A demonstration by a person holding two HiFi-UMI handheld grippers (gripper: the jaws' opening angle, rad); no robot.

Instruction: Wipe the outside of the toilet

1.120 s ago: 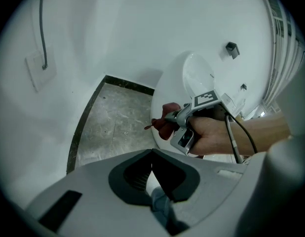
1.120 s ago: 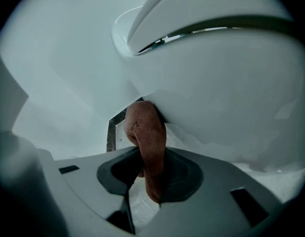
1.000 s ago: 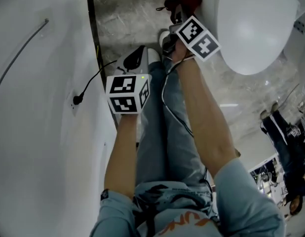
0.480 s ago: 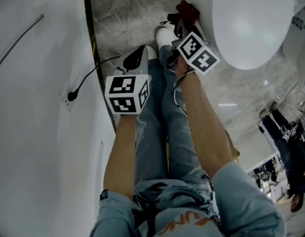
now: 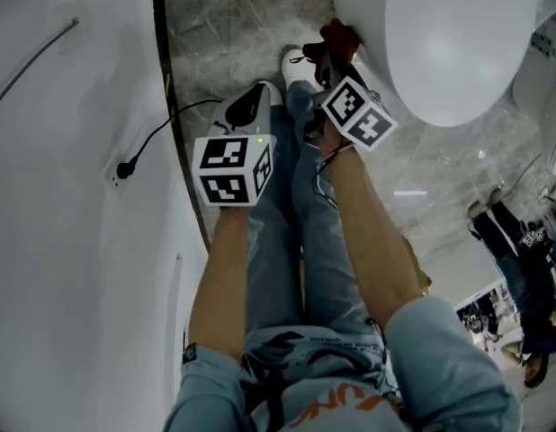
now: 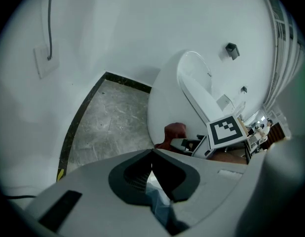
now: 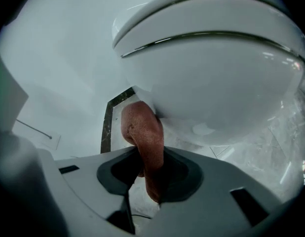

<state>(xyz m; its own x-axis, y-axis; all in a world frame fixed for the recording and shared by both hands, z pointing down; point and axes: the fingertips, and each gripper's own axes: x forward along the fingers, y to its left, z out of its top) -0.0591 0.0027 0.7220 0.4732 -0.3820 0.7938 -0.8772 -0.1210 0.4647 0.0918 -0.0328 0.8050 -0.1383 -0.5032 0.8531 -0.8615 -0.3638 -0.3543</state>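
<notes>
The white toilet (image 5: 449, 34) fills the head view's upper right, its lid down. My right gripper (image 5: 327, 57) is shut on a red cloth (image 5: 339, 34) that presses against the bowl's lower outer side. In the right gripper view the red cloth (image 7: 143, 132) rises from between the jaws and touches the underside of the toilet bowl (image 7: 211, 78). My left gripper (image 5: 244, 106) hangs low over the floor by the left wall, shut with nothing held. The left gripper view looks across at the toilet (image 6: 184, 98), the cloth (image 6: 174, 131) and the right gripper's marker cube (image 6: 225, 130).
A curved white wall (image 5: 71, 196) with a socket and a black cable (image 5: 161, 142) runs along the left. Grey marble floor (image 5: 224, 34) lies between wall and toilet. The person's jeans-clad legs (image 5: 296, 232) and white shoes (image 5: 296, 61) stand below the grippers.
The right gripper with the cloth has drifted left and slightly down along the toilet's side. The left gripper has stayed where it was.
</notes>
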